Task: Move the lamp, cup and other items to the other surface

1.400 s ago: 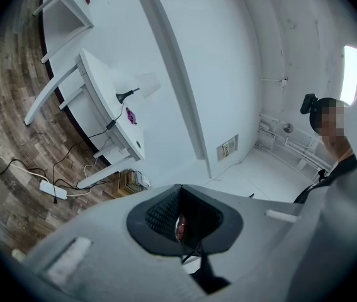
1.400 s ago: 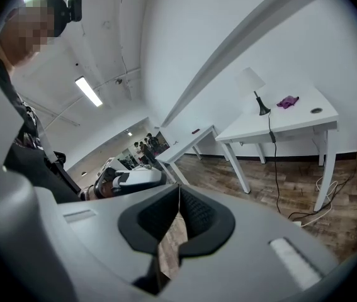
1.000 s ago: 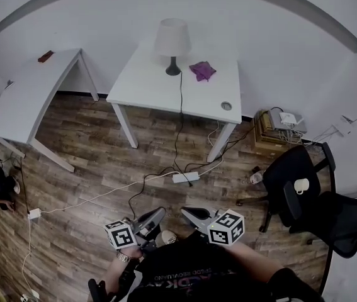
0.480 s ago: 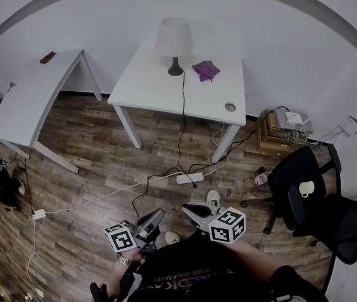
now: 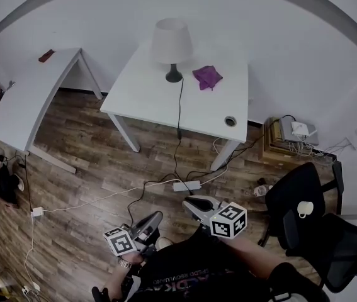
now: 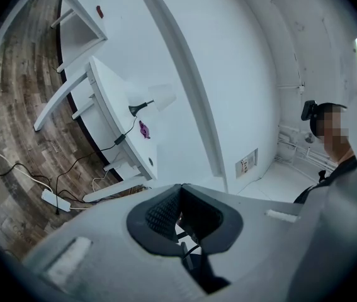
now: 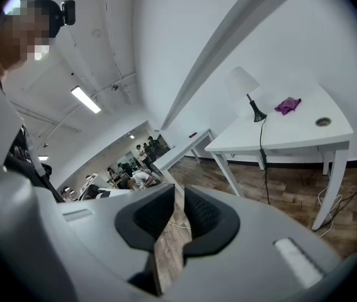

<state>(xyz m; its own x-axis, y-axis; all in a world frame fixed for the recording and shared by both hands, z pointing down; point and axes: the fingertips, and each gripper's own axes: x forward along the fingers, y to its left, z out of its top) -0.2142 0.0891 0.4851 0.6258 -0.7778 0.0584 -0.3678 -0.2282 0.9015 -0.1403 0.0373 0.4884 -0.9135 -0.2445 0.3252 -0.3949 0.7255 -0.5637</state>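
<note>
A lamp with a white shade stands at the back of the white table, its cord hanging over the front edge. A purple cloth lies beside it. A white cup sits on a black chair at the right. Both grippers hang over the floor, well short of the table. My left gripper is shut on nothing, its tips touching. The jaws of my right gripper have just been opening and stand a narrow gap apart, nothing between them. Both gripper views show the lamp far ahead.
A second white table stands at the left with a small red thing on its far end. A power strip and cables lie on the wooden floor ahead. Black office chairs and a box of devices are at the right.
Both grippers and the head view have moved forward toward the lamp table, which now looks larger and nearer. The right gripper sits further ahead than the left.
</note>
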